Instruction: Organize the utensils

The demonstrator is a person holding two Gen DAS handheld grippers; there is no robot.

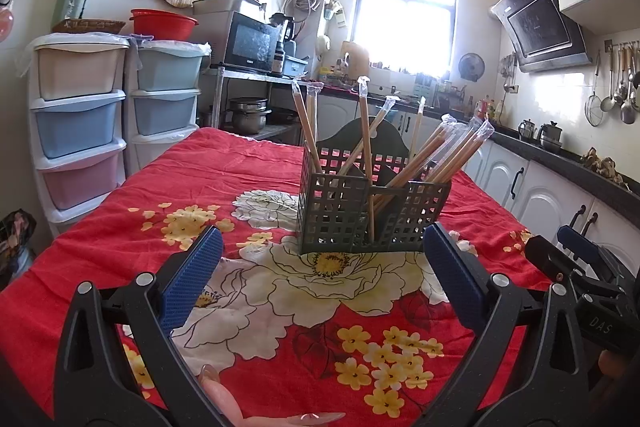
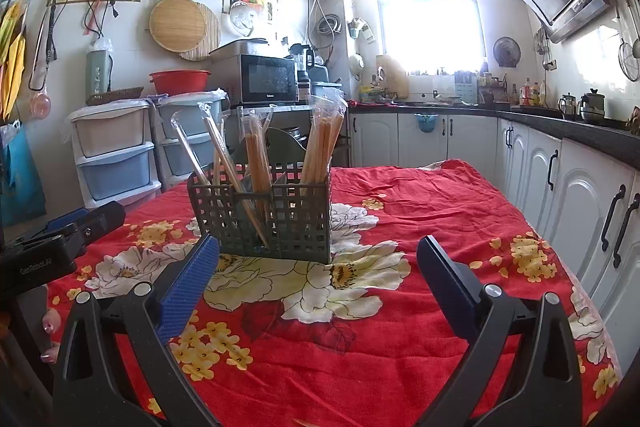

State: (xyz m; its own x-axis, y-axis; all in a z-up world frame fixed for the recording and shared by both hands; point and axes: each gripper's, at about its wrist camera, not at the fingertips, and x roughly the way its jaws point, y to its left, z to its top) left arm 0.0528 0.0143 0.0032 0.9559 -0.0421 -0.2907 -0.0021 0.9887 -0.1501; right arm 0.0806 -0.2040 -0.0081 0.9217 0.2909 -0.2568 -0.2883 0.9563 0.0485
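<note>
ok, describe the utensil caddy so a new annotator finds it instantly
Start at the table with the red floral cloth in the middle of the kitchen. On the big white flower print stands the caddy, a dark green plastic grid basket split into compartments. It is the only thing standing on the cloth, and wrapped chopsticks stick up out of it at all angles.
</note>
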